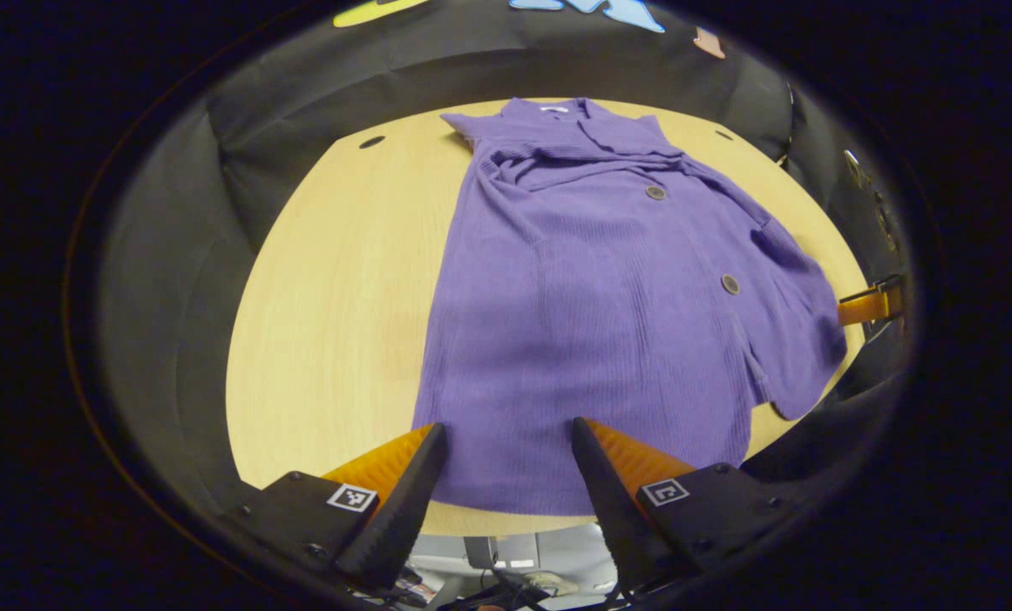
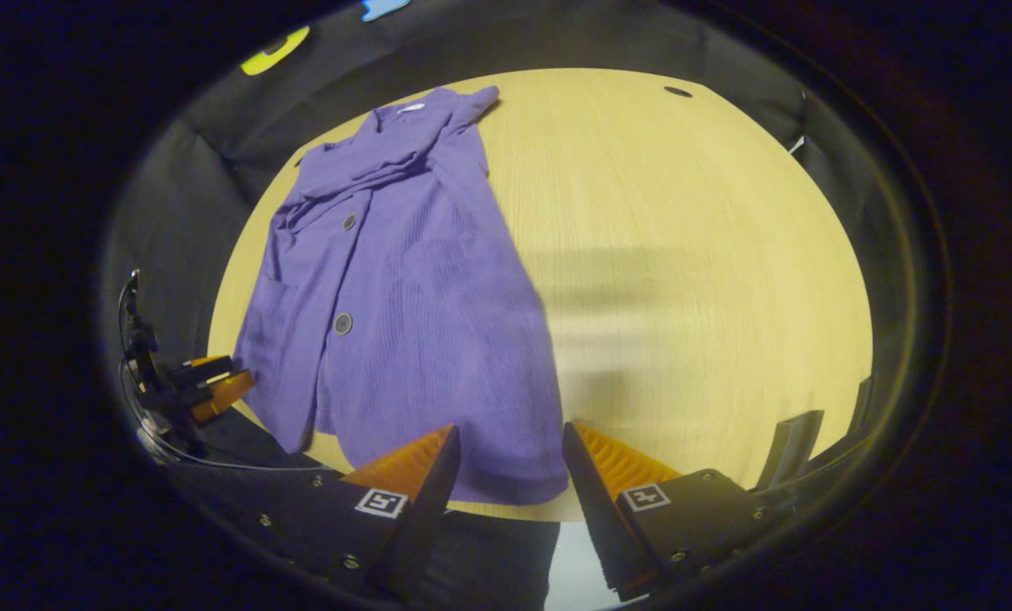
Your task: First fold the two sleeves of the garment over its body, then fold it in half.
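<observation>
Left gripper view: left gripper (image 1: 506, 475) spread wide, empty, poised above near hem of purple garment (image 1: 607, 322) lying flat on wooden table (image 1: 344, 288); bare wood off to its left. Right gripper view: right gripper (image 2: 506, 475) likewise parted, grasping nothing, over hem corner; broad bare tabletop to its right.

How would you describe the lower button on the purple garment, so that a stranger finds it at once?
Start from the round wooden table, where a purple garment lies flat with its collar at the far edge. Two dark round buttons sit along its front; the lower button is the one nearer the hem, below the upper button by the collar.
</observation>
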The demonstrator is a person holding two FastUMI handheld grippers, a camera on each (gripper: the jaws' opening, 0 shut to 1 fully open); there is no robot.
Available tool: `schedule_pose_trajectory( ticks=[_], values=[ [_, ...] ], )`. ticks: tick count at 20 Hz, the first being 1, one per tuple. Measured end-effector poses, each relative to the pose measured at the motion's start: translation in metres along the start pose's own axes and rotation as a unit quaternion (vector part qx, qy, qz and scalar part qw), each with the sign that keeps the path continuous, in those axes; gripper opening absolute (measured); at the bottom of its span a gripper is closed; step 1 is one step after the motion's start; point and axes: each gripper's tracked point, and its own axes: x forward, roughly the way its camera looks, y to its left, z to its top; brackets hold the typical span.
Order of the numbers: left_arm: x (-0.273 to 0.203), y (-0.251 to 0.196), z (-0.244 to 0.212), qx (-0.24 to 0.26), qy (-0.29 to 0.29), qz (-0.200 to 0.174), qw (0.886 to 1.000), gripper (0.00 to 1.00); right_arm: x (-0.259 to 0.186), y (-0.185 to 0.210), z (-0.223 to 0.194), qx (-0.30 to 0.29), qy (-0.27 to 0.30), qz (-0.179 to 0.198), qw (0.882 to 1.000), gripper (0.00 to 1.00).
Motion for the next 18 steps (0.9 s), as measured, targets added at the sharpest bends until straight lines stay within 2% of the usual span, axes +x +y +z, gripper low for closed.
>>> schedule_pose_trajectory(
  ticks=[2, 8, 12, 15, 16, 17, 18],
  values=[
    [0.001, 0.001, -0.011, 0.001, 0.016, 0.003, 1.000, 1.00, 0.002, 0.001, -0.001, -0.004, 0.007, -0.001, 1.000, 0.77],
    [0.009, 0.000, -0.011, 0.004, 0.050, -0.001, 0.999, 0.98, 0.011, 0.005, -0.013, -0.028, 0.039, -0.011, 0.999, 0.77],
    [0.013, -0.002, -0.012, -0.029, 0.087, -0.025, 0.995, 0.95, 0.020, 0.007, -0.020, -0.049, 0.059, -0.023, 0.997, 0.77],
    [0.012, -0.002, -0.013, -0.040, 0.100, -0.032, 0.994, 0.94, 0.022, 0.006, -0.023, -0.078, 0.071, -0.043, 0.993, 0.77],
    [0.013, -0.002, -0.013, -0.037, 0.105, -0.032, 0.993, 0.93, 0.024, 0.006, -0.023, -0.091, 0.077, -0.052, 0.992, 0.70],
    [0.013, -0.002, -0.013, -0.038, 0.110, -0.031, 0.993, 0.93, 0.026, 0.004, -0.024, -0.103, 0.086, -0.065, 0.989, 0.77],
    [0.013, -0.003, -0.013, -0.041, 0.115, -0.029, 0.992, 0.93, 0.026, 0.002, -0.024, -0.119, 0.098, -0.082, 0.985, 0.77]
  ],
)
